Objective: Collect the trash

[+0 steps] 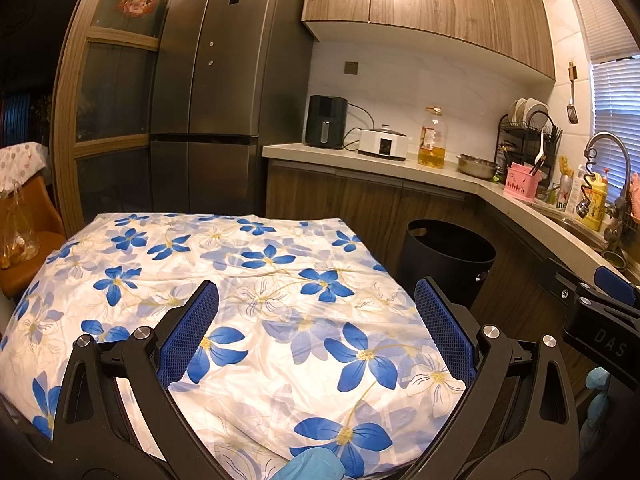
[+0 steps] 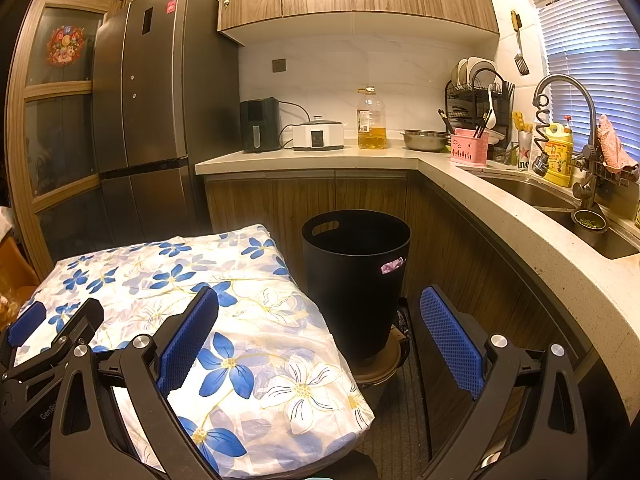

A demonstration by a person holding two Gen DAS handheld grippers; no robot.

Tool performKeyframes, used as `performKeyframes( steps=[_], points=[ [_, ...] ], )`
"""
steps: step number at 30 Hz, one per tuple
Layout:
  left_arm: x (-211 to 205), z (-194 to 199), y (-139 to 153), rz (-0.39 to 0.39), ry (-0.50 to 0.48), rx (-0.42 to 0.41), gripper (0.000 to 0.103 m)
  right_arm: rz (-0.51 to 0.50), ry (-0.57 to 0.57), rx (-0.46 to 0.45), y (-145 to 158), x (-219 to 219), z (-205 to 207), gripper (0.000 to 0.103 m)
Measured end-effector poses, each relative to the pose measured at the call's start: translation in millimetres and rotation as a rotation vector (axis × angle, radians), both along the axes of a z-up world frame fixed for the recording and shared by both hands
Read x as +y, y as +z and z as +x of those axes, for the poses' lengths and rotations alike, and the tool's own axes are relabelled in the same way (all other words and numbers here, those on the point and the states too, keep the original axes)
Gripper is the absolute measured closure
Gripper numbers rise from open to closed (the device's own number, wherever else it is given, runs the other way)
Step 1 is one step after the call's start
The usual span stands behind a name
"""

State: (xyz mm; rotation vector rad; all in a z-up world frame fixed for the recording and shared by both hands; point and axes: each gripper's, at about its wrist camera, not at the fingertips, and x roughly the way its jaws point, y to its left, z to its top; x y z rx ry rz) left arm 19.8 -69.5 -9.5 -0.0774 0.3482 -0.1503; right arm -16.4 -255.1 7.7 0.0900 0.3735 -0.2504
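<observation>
- The left hand-held gripper (image 1: 316,332), black with blue ribbed pads, hangs spread wide and empty over a desk draped in a white cloth with blue flowers (image 1: 224,280).
- The right hand-held gripper (image 2: 320,344), of the same make, is likewise parted and carries nothing; it straddles the desk's corner.
- A tall black plastic waste bin with cut-out handles (image 2: 356,280) stands on the floor just beside the desk, at about twelve o'clock from the right hand-held gripper.
- No trash shows on the cloth. A pale scrap (image 2: 392,267) shows through the bin's handle slot.
- Judged from this, collecting looks nearly or fully done; nothing visible is left to pick up.
</observation>
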Motion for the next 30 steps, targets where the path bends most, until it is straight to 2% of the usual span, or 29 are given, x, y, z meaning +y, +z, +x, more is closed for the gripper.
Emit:
performKeyframes(
  steps=[10, 14, 16, 30],
  points=[
    [-0.4, -0.2, -0.4, 0.001, -0.005, 0.0, 0.006, 0.0, 0.0, 0.0, -0.2, -0.3, -0.1, 0.006],
    [-0.7, 0.3, -0.6, 0.013, -0.013, 0.0, 0.018, 0.0, 0.0, 0.001, -0.3, -0.5, -0.1, 0.006],
    [-1.1, 1.0, -1.3, 0.017, -0.018, 0.005, 0.021, 0.003, -0.001, 0.001, 0.1, -0.2, 0.0, 0.006],
    [0.1, -0.3, -5.3, 0.025, -0.014, 0.001, 0.019, 0.011, -0.007, -0.003, 0.8, -1.0, -3.0, 0.006]
  ],
)
